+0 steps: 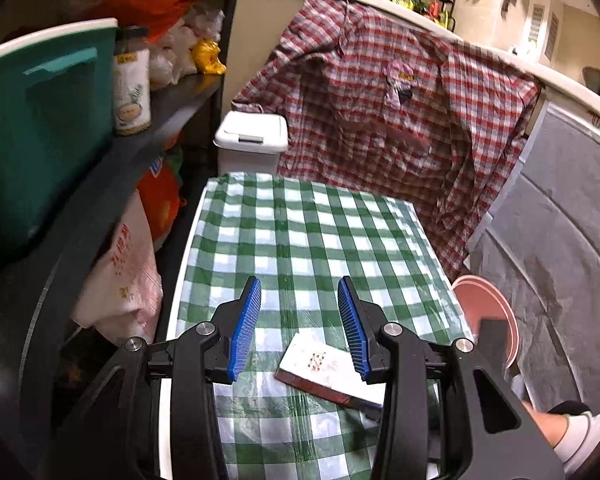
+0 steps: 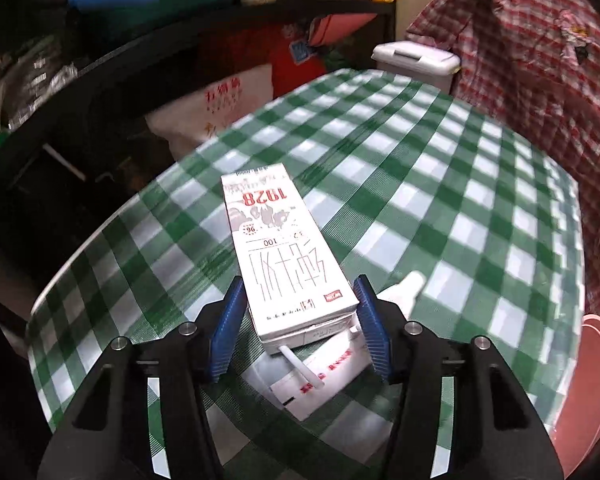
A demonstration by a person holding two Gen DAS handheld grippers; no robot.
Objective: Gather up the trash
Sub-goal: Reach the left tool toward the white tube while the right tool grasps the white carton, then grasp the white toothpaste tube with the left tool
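A white milk carton (image 2: 284,256) with red print lies flat on the green-checked table (image 2: 460,208), a white straw (image 2: 302,368) sticking out of its near end. My right gripper (image 2: 300,280) straddles that near end. Its right pad sits at the carton's edge, while a strip of cloth shows between the left pad and the carton. Under the carton lies a white wrapper (image 2: 332,368) with red lettering. My left gripper (image 1: 299,280) hangs open over the cloth with nothing between its pads. The carton (image 1: 324,364) lies below and behind its fingertips.
A white lidded bin (image 1: 252,136) stands past the table's far end. A dark shelf (image 1: 172,108) with bags and a teal tub (image 1: 40,136) runs along the left. A plaid shirt (image 1: 380,92) hangs at the back, a pink round thing (image 1: 488,312) sits at the right edge.
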